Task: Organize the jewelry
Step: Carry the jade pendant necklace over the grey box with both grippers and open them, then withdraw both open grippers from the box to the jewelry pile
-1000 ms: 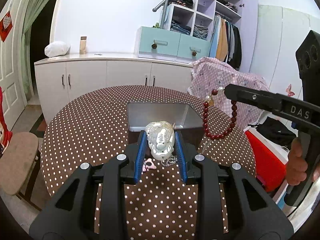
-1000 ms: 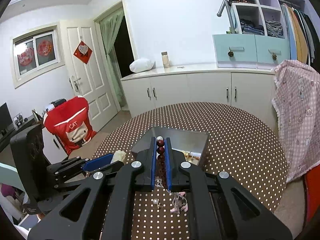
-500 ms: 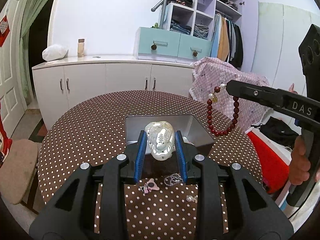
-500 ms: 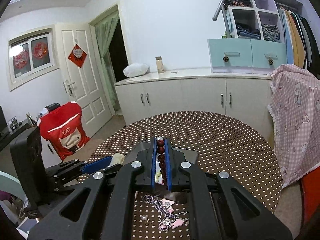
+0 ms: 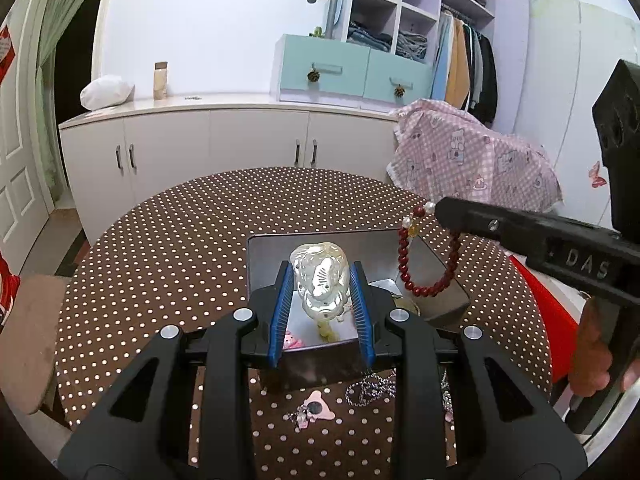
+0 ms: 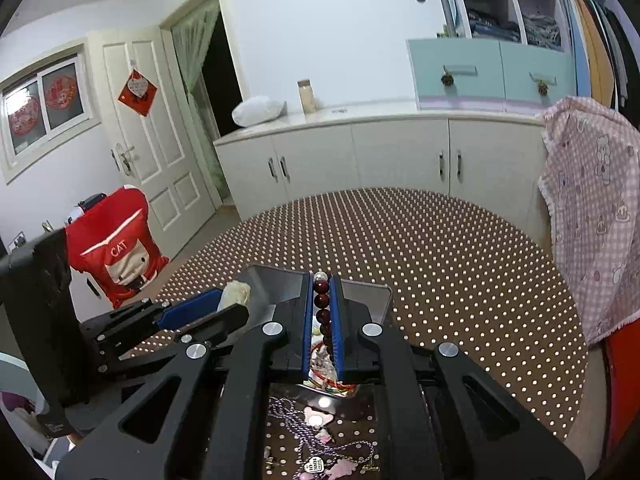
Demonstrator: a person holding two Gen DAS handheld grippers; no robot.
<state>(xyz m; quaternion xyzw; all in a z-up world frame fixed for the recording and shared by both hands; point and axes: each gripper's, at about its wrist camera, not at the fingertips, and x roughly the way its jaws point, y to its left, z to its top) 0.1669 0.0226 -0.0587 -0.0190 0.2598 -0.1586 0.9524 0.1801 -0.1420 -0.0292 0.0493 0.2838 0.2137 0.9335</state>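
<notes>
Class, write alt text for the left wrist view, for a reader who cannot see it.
The left gripper clamps a pale carved pendant above an open metal tin on a brown polka-dot table. At right, the right gripper dangles a dark red bead bracelet over the tin.

Pale carved pendant (image 5: 319, 284) & red bead bracelet (image 5: 424, 264) – both held over metal tray (image 5: 256, 272).

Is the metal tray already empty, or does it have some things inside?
Not empty. The metal tray holds small jewelry pieces, one pink, under the carved pendant held by the left gripper. What they are: cannot tell.
</notes>
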